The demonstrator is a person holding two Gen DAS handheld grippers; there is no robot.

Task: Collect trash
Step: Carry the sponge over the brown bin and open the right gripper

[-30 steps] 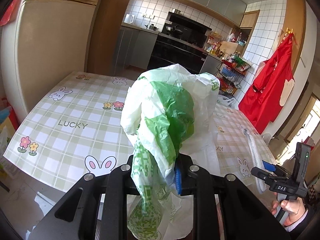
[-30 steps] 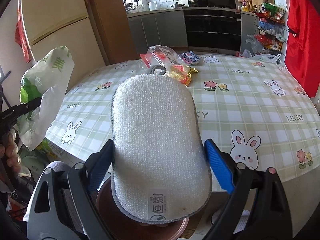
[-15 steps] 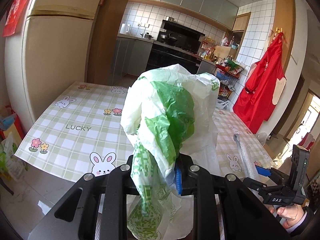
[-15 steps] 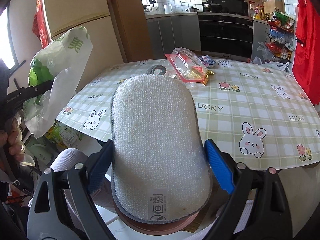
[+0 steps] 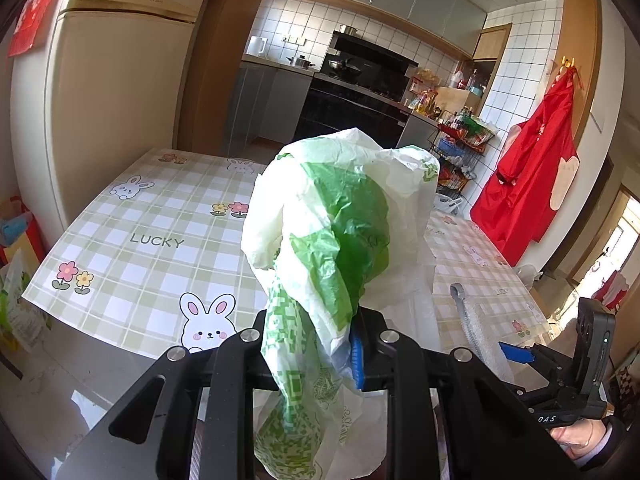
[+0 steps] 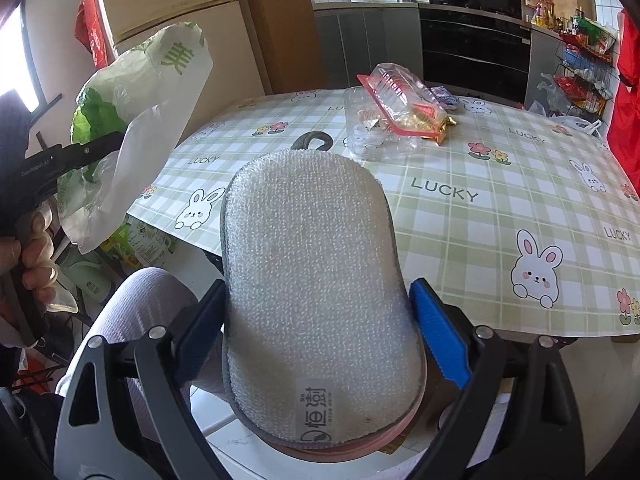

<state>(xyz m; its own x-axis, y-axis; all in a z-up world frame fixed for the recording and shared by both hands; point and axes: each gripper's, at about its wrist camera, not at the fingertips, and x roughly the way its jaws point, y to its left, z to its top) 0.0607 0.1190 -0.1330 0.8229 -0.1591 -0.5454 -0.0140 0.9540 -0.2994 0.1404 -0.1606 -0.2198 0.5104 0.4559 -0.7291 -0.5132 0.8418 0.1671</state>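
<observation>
My left gripper (image 5: 316,344) is shut on a green and white plastic bag (image 5: 340,224), held up in the air short of the table; the bag also shows in the right wrist view (image 6: 132,120). My right gripper (image 6: 320,320) is shut on a white sponge pad (image 6: 316,280) with a grey loop, held before the table's near edge. Trash lies on the far side of the table: a clear plastic clamshell with a red rim (image 6: 396,100), a gold wrapper (image 6: 440,124) and a small blue wrapper (image 6: 446,96).
The table (image 6: 460,216) has a green checked cloth with rabbits. A cream fridge (image 5: 116,92) stands at its left. A wire rack of goods (image 5: 460,144) and a red apron (image 5: 528,168) are at the right. Bags lie on the floor (image 6: 136,240) by the table.
Both grippers have drawn back and risen a little from the table, so more of the room shows. Both holds are unchanged.
</observation>
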